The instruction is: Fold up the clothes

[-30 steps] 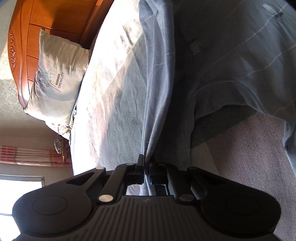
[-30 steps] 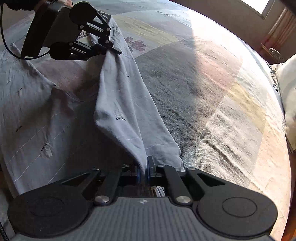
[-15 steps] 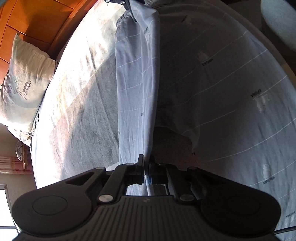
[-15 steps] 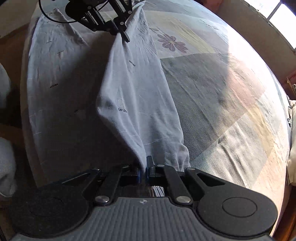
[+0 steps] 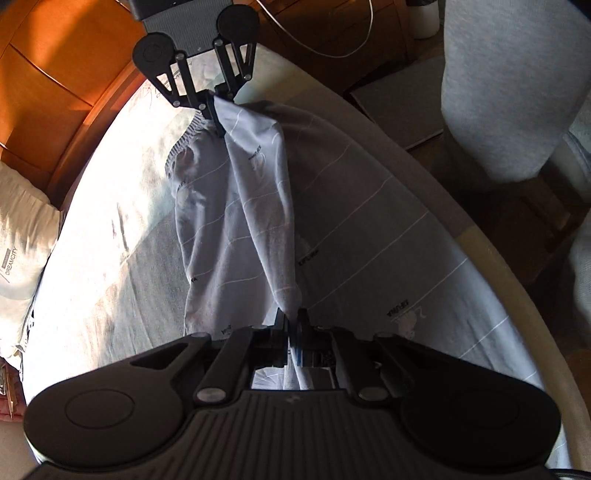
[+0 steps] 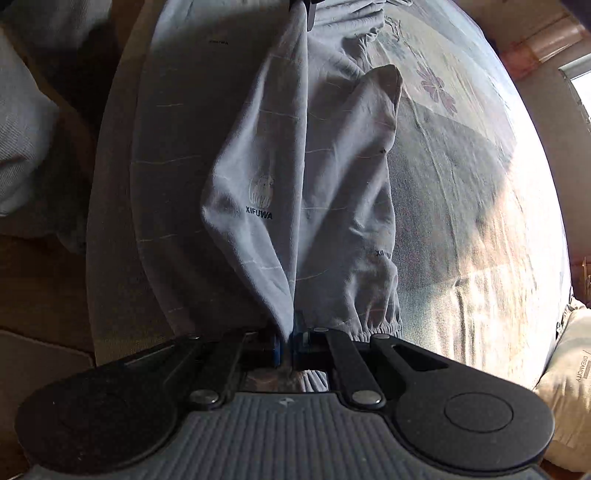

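Observation:
Light grey-blue pants with thin white lines and small logos lie along the bed, also in the right wrist view. My left gripper is shut on one end of the pants. My right gripper is shut on the other end, by the elastic waistband. The fabric is lifted into a taut ridge between the two grippers. The right gripper also shows at the top of the left wrist view. The left gripper's tip shows at the top edge of the right wrist view.
The bed has a patterned sheet partly in sunlight. A pillow leans on the wooden headboard. The bed's edge runs on the right, with the floor and a person's grey-clad leg beyond.
Both grippers have risen and moved further apart, stretching the pants into a straight ridge. Both views now look more steeply down on the bed; the grips are unchanged.

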### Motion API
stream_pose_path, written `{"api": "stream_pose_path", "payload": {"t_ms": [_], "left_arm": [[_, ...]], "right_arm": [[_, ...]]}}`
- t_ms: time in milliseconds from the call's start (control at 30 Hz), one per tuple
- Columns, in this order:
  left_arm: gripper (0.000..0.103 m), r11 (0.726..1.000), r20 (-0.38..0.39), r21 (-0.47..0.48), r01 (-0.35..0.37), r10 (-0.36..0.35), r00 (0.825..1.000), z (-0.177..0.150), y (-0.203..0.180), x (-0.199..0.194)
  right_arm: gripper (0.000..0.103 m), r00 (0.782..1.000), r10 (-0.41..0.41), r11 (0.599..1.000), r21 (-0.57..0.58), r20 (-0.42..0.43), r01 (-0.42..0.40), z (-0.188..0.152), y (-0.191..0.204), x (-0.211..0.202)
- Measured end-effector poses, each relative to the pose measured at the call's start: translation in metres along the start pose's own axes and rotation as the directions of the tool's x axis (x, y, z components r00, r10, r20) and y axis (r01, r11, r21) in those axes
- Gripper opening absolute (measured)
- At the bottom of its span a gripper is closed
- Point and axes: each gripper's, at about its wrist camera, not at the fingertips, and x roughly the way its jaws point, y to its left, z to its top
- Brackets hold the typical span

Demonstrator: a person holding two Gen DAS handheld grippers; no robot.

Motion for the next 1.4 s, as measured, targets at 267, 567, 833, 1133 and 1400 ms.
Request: {"api": "stream_pose_path", "payload": {"t_ms": [267,567,833,1133,1400], "left_arm": [[0.002,0.995,0.039,0.048,0.085,-0.086,0.995,0.029,0.010,0.031],[0.002,0.989,0.014,-0.052,0.140,-0.139,0.990,0.035,0.027,0.044],[0.002,0.980,0.014,-0.097,0.176,-0.176,0.984,0.037,0.037,0.038],[0.002,0.989,0.025,-0.055,0.138,-0.137,0.990,0.030,0.022,0.056],[0.002,0.987,0.023,-0.107,0.121,-0.119,0.993,0.031,0.022,0.059]], "right_arm": [[0.013,0.999,-0.033,0.999,-0.010,-0.006,0.033,-0.001,0.012,0.007],[0.016,0.999,-0.008,0.985,0.174,0.037,0.002,0.001,0.001,-0.010],[0.021,0.999,-0.017,0.998,0.069,0.046,0.014,0.003,0.020,-0.007],[0.051,0.996,0.087,0.916,0.392,0.022,-0.089,0.013,-0.015,-0.012],[0.050,0.986,0.166,0.535,0.842,-0.023,-0.070,-0.024,-0.016,-0.038]]}}
